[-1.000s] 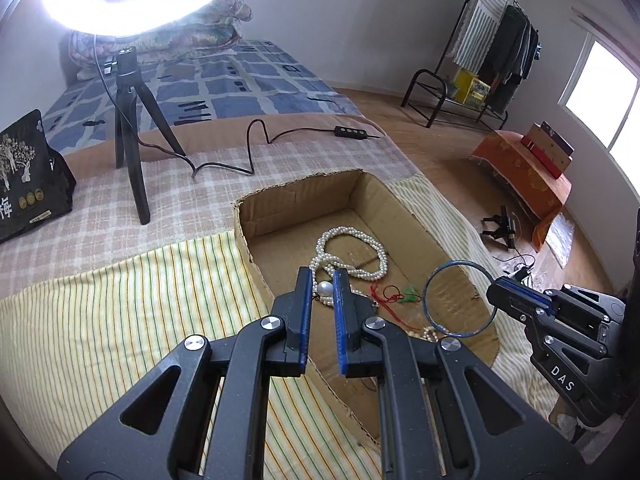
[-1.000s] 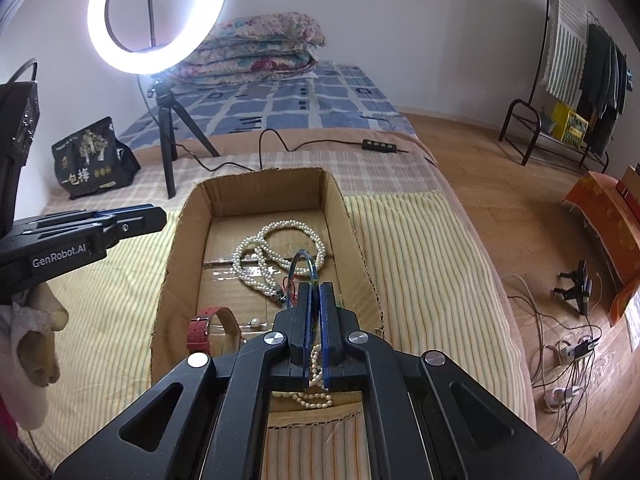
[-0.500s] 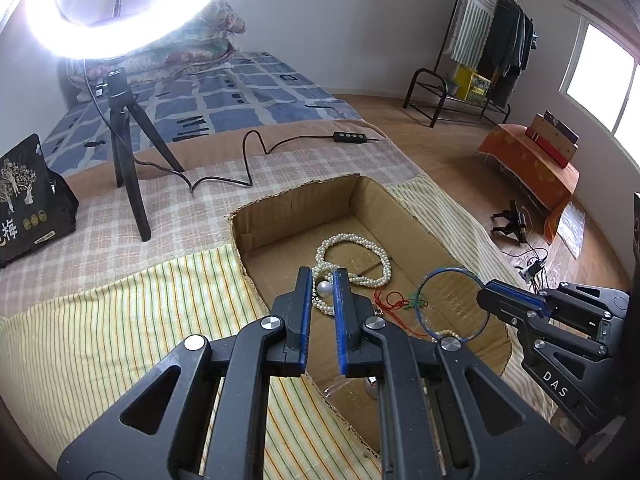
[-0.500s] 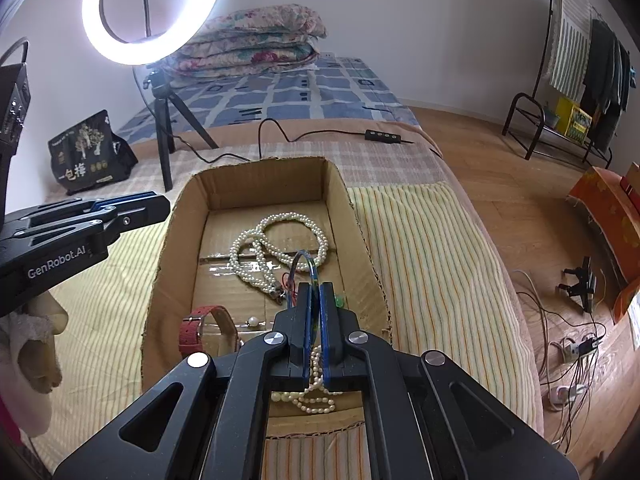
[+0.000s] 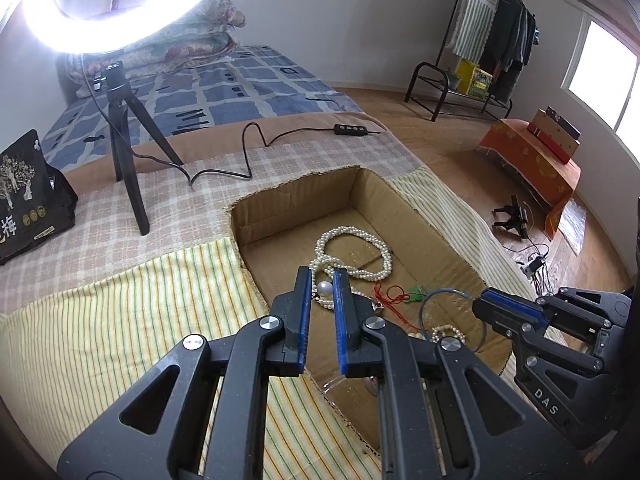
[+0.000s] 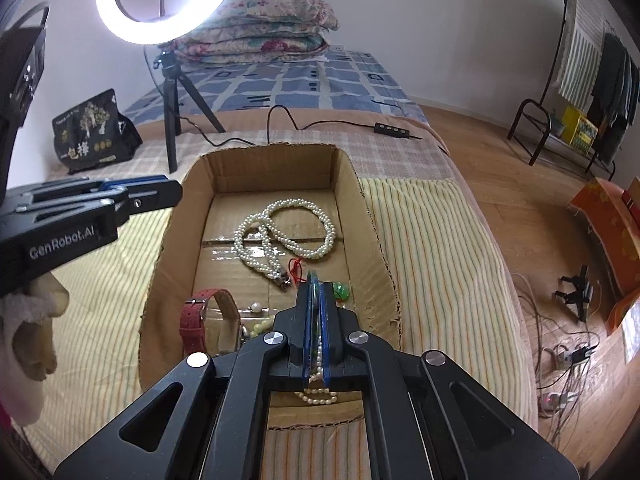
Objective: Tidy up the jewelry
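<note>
A cardboard box [image 6: 360, 200] is seen on the bed, over a striped cloth [image 6: 432, 248]. Right gripper [image 6: 317, 280] is pressed together on a thin blue bangle [image 5: 430, 302]; in the left view the hoop is held upright above the box's near right part, pinched at its right edge by the right gripper [image 5: 480, 305]. Left gripper [image 5: 322, 276] is held over the box's left rim, jaws slightly spread, nothing between them. A pearl necklace [image 6: 288, 226] is coiled on the box floor at mid-centre, clasp end trailing toward the near side. A red cord [image 6: 295, 270] and a green charm [image 6: 341, 289] are seen just near of it, toward the right wall. A red watch strap [image 6: 192, 316] is propped at the near left corner. A small pearl bracelet [image 6: 318, 396] lies at the near edge, partly hidden by the right gripper. A ring light [image 6: 168, 4] on a tripod and a black bag [image 6: 94, 132] stand beyond the box's far left corner.
</note>
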